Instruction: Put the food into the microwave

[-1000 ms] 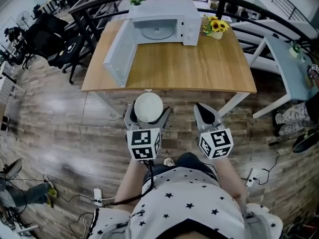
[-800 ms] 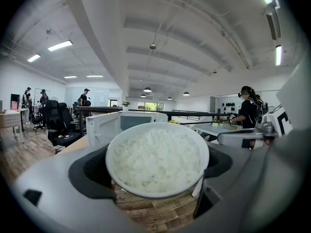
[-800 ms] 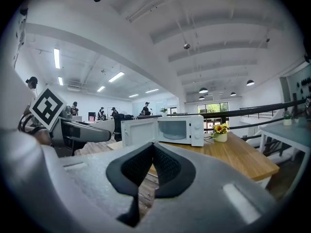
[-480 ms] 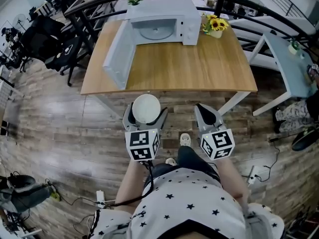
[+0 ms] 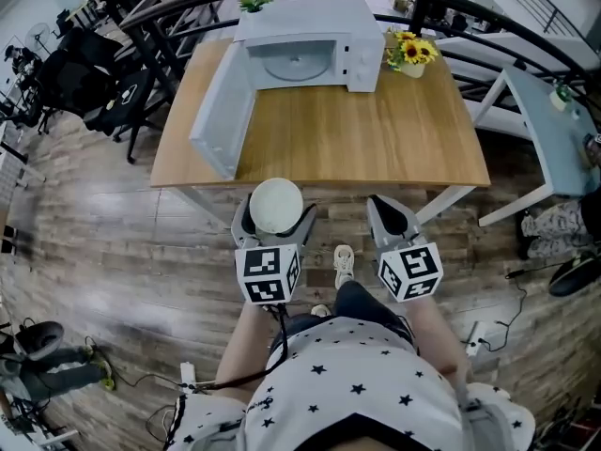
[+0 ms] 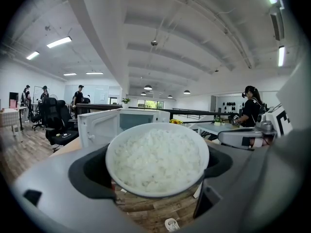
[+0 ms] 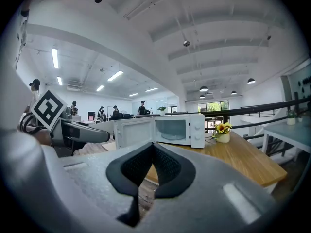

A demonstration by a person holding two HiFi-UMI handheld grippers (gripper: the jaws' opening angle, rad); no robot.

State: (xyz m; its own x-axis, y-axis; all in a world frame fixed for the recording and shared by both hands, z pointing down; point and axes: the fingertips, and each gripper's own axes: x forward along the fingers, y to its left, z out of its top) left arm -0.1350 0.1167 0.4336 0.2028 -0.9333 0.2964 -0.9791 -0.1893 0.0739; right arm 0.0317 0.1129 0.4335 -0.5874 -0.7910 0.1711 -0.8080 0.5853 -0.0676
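1. Black office chairs [image 5: 94, 83] far left, off the table's corner.
2. Microwave door [image 5: 221, 111] stands fully open, swung out to the left over the wooden table [image 5: 376, 130].
3. Left gripper [image 5: 275, 224]: jaws clamped on a white bowl [image 6: 157, 159] heaped with rice, one jaw on each side; bowl upright, held over the plank floor [image 5: 141, 242] just short of the table's near edge, well apart from the oven.
4. White microwave [image 5: 310, 50] at the table's far edge; cavity empty, glass turntable visible.
5. Right gripper [image 5: 389, 212]: jaws pressed together, nothing between them; level with the left one, just beside it.
6. Sunflower pot [image 5: 410, 53] just right of the microwave.
7. Light second table [image 5: 554, 130] further right.
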